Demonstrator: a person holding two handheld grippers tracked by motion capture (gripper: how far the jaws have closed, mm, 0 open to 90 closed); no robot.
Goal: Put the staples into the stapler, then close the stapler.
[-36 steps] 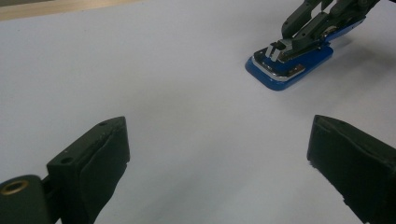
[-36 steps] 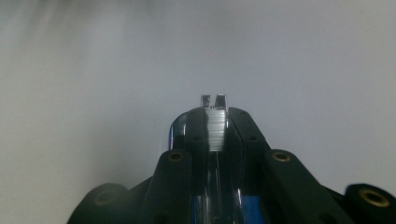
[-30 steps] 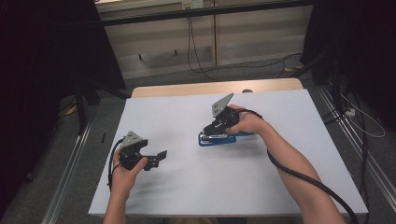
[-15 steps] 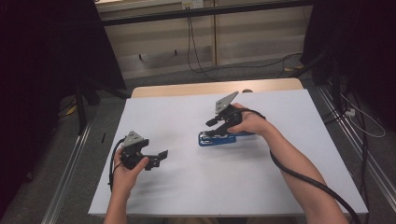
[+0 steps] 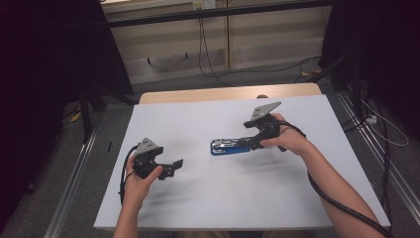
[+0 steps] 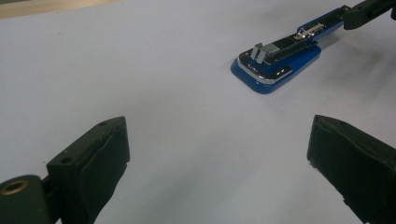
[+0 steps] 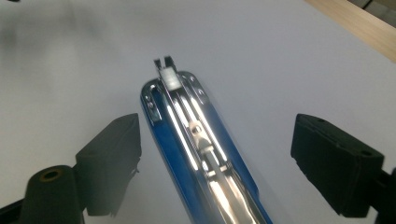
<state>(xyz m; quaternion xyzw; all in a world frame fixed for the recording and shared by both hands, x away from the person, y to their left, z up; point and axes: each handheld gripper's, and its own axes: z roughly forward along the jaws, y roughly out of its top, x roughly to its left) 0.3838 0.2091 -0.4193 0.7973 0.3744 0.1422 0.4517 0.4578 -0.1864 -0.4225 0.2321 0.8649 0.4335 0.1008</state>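
Blue stapler [image 5: 233, 146] flat on white table [image 5: 208, 198], frame centre. Right gripper [image 5: 253, 141] at its right end, jaws just opening, straddling it without pressing, likely releasing. Left gripper [image 5: 174, 167] lower left, jaws spread, empty, apparently waiting.

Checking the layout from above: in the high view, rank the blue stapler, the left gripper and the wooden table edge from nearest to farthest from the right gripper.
1. Blue stapler, between the right gripper's open jaws.
2. Wooden table edge, beyond it.
3. Left gripper, far left.
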